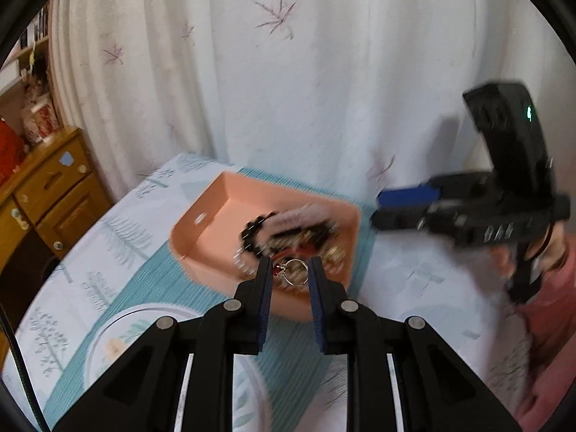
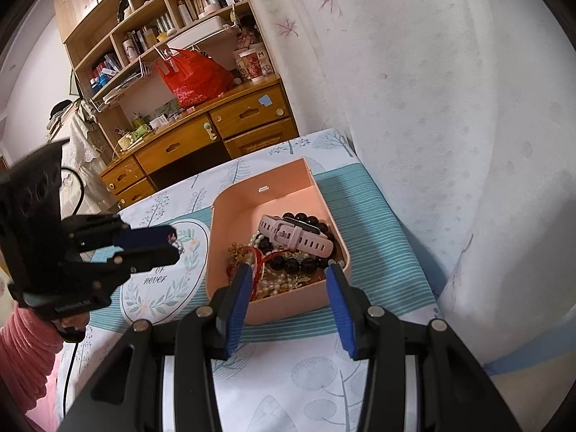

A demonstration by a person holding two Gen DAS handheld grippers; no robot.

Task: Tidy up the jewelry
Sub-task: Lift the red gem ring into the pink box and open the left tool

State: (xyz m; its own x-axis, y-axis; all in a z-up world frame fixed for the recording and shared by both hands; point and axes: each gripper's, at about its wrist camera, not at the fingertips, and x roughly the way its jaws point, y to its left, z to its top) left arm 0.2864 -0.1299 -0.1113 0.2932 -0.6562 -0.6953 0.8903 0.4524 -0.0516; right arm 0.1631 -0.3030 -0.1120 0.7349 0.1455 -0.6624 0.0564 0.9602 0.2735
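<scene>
The left gripper [image 1: 289,270] has its fingers pinched on a small silver ring [image 1: 296,271], held over the plate [image 2: 169,277] at nine o'clock from the pink tray [image 2: 252,194], so lower it gently, while the right gripper [image 2: 289,275] waits, fingers apart.

My right gripper [image 2: 289,289] is wide open, just near the pink square plastic tray [image 2: 230,212]. A pink rubber watch [image 2: 297,235] lies on black beads [image 2: 295,264] inside.
</scene>
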